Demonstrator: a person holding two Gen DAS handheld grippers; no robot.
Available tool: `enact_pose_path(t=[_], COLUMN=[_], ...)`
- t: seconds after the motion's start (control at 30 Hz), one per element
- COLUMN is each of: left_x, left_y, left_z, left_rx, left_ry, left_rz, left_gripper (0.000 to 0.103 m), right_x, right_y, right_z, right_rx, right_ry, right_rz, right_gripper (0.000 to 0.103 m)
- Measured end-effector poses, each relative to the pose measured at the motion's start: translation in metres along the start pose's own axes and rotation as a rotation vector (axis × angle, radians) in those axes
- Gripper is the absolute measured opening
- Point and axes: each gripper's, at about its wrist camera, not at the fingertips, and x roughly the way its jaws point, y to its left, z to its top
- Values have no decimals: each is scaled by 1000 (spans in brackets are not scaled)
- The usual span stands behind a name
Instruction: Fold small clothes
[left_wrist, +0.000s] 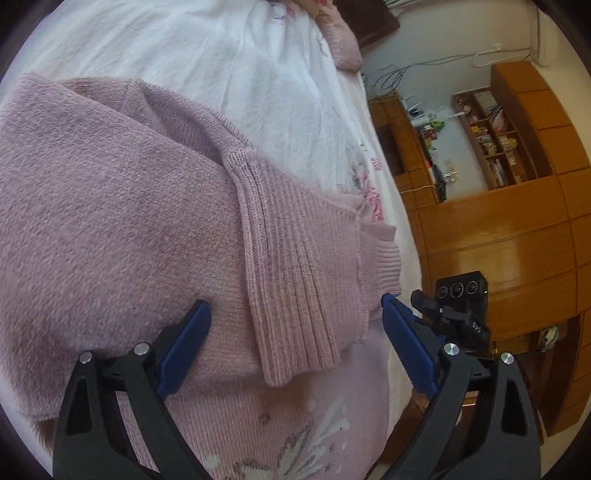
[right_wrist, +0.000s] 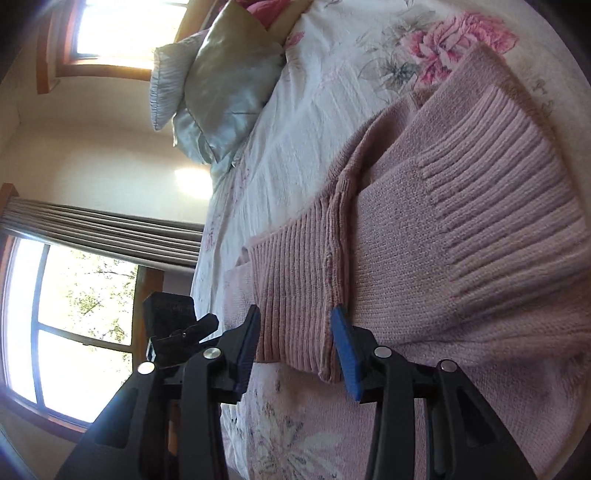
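Bedroom setup here: a bed (left_wrist: 280, 74) with a white floral cover, and our pink knit sweater (left_wrist: 110, 206) lies spread on it, sleeves crossed over the body. On the left, our left claw (left_wrist: 295, 317) gapes wide and empty over a ribbed cuff (left_wrist: 295, 302). On the right, our right claw (right_wrist: 293, 317) straddles the ribbed hem (right_wrist: 291, 295), half open, not yet pinching. It looks soft, floppy and light; we'd grab the ribbing, it's thicker.

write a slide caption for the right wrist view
Right gripper open around the ribbed hem of a pink sweater on a floral bedspread.
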Motion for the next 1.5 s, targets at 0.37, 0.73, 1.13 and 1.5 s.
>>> enact_pose_path(t=[0.37,0.73,1.13,1.5], left_x=[11,-37,21,-155], left_y=[5,-34,-6,16], left_z=[8,-10,-26,-205], left_rx=[8,166,73,72], left_ry=[50,-102,29,-59], left_rz=[217,236,25,-42], left_gripper=[7,67,41,91], right_x=[17,-16,11,-157], right_y=[7,19,-19,-46], right_z=[-12,-24,-34,-199], right_rx=[-107,-190,-71,-54], right_ry=[56,-31,32,-6], right_rz=[-171,-214,-140,-19], right_gripper=[9,17,3,53])
